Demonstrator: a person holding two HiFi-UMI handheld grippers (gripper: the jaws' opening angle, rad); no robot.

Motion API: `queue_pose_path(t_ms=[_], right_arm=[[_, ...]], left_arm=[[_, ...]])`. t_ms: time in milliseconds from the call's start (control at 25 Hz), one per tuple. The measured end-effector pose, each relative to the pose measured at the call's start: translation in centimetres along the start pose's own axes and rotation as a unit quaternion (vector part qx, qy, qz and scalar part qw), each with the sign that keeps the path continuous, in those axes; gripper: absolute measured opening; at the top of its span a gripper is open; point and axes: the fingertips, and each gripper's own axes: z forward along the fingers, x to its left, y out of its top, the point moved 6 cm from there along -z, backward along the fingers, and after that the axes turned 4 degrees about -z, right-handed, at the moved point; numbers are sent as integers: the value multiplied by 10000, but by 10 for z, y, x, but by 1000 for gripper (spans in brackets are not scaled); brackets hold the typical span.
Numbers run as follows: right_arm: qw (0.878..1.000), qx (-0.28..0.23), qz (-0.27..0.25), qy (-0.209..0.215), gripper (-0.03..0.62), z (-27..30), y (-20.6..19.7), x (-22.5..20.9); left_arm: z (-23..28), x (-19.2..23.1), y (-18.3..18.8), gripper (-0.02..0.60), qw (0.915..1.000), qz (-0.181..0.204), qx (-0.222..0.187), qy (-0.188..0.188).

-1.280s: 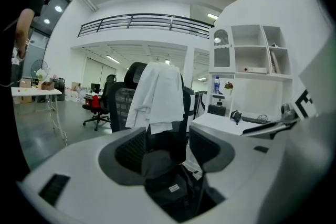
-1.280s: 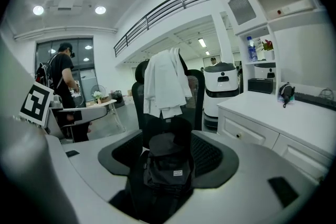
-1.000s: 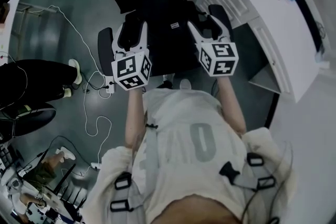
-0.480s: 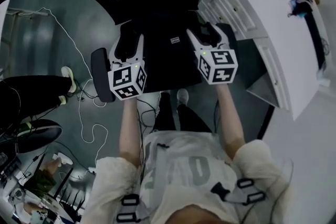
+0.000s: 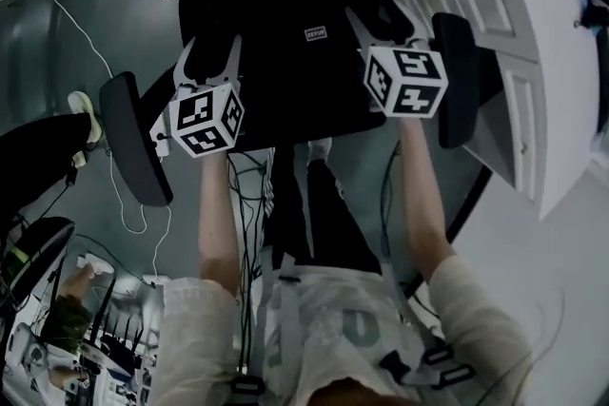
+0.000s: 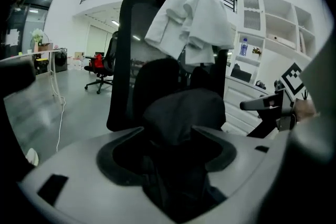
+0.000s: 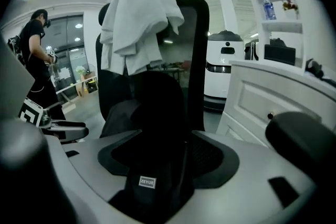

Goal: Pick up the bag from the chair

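My left gripper [image 5: 210,57] and right gripper [image 5: 383,26] each pinch folds of the black bag [image 5: 295,76] on the office chair [image 5: 133,147], and I fear that slack fabric could slip free under load.

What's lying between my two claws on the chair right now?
The black bag fills the whole stretch from the left claw to the right claw, on the chair seat. The head view shows it.

- Left armrest [image 5: 133,140] flanks my left gripper [image 5: 209,54]; open floor [image 5: 57,43] beyond.
- Right armrest [image 5: 455,76] flanks my right gripper [image 5: 385,19], white cabinet [image 5: 519,33] just past.
- Backrest [image 6: 128,60] with draped white cloth [image 6: 189,23] blocks ahead.
- Bag [image 5: 295,71] fills both jaw gaps.
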Motion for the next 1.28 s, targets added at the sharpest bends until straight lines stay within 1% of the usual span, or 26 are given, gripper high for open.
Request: queue_pose_path(t_ms=[120, 200, 280, 360, 520, 640, 760, 840, 960, 1080, 1280], right_arm=[[9999, 131, 36, -60, 262, 23, -23, -11], [9997, 241, 25, -56, 262, 27, -37, -19], [9993, 359, 3, -49, 262, 35, -51, -25], [9989, 472, 10, -75, 264, 45, -65, -27], [9974, 716, 50, -60, 268, 62, -91, -27], [9964, 839, 104, 33, 278, 70, -105, -26], [9953, 965, 68, 72, 288, 76, -113, -27], [9947, 1025, 113, 59, 290, 78, -119, -29], [9937, 1070, 341, 50, 290, 82, -126, -30], [9926, 1141, 423, -18, 290, 88, -131, -30], [9915, 1207, 496, 2, 290, 93, -136, -32]], left_arm=[[26, 2, -28, 259, 9996, -58, 281, -80], [36, -6, -43, 261, 9985, -127, 516, -159], [45, -12, -55, 264, 9977, -136, 650, -159], [54, -11, -64, 270, 9974, -80, 707, -75], [66, 0, -81, 285, 9967, -63, 773, 242], [72, 5, -87, 287, 9961, -28, 824, 301], [79, 9, -88, 287, 9954, -111, 905, 285], [83, 10, -92, 287, 9939, -224, 1048, 267], [93, 13, -97, 285, 9895, -466, 1343, 271], [102, 15, -102, 285, 9854, -653, 1562, 174], [104, 15, -106, 277, 9874, -703, 1419, 42]])
